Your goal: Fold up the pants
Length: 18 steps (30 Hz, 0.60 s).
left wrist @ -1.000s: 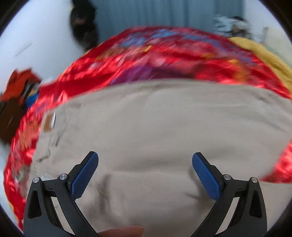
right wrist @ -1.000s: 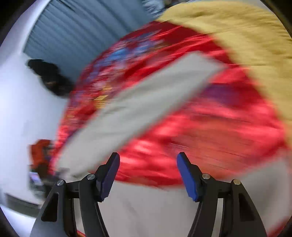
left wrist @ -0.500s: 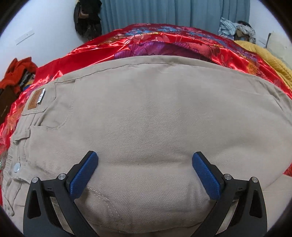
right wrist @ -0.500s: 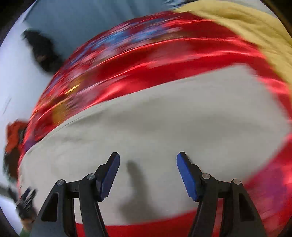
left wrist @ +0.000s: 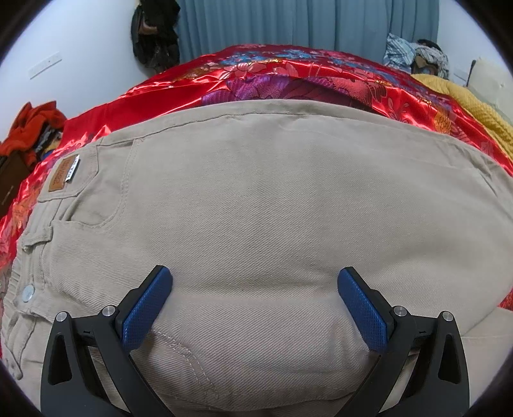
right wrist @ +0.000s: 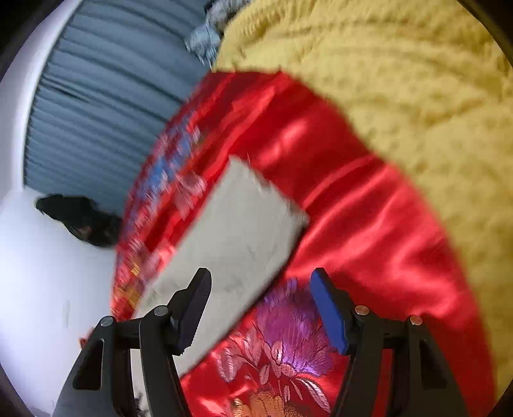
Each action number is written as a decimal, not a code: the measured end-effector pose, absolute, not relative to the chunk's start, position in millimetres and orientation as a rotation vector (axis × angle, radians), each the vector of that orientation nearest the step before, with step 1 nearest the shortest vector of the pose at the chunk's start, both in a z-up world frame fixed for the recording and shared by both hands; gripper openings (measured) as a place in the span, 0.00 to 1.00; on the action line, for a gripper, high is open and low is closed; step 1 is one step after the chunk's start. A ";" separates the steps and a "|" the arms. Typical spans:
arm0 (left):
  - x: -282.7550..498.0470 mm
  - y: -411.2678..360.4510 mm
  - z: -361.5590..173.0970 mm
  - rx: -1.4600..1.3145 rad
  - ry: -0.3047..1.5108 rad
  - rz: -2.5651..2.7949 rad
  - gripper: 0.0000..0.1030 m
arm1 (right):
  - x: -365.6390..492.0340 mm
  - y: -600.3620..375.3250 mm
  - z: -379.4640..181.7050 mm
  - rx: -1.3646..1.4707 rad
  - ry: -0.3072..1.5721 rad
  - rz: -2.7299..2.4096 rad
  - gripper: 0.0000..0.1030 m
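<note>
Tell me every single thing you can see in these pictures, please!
pants: one, beige, spread flat on the red cover
leather patch: one, brown, on the waistband
button: one, silver, at the waist
bed cover: one, shiny red with flowers, under the pants
blanket: one, mustard yellow, beside the red cover
curtain: one, grey-blue, behind the bed
clothes pile: orange-red, far left
left gripper: one, black with blue pads, open over the pants
right gripper: one, open, above the leg end
</note>
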State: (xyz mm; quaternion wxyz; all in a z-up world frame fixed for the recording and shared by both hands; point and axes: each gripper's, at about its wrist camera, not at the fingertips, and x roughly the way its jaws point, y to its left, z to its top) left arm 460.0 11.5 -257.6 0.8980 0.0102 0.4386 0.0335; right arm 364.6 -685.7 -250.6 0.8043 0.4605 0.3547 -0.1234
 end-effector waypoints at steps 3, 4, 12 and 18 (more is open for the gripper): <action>459.2 11.1 -257.7 0.025 0.909 0.072 1.00 | 383.6 -677.7 -252.7 0.966 0.738 -0.288 0.63; 459.4 11.1 -257.9 0.026 0.909 0.073 1.00 | 392.2 -676.0 -251.8 0.949 0.735 -0.312 0.62; 460.3 11.3 -258.5 0.028 0.909 0.074 1.00 | 414.5 -644.1 -209.7 0.727 0.676 -0.279 0.04; 461.8 11.0 -259.1 0.033 0.911 0.077 1.00 | 341.1 -515.3 -125.3 0.263 0.677 0.326 0.04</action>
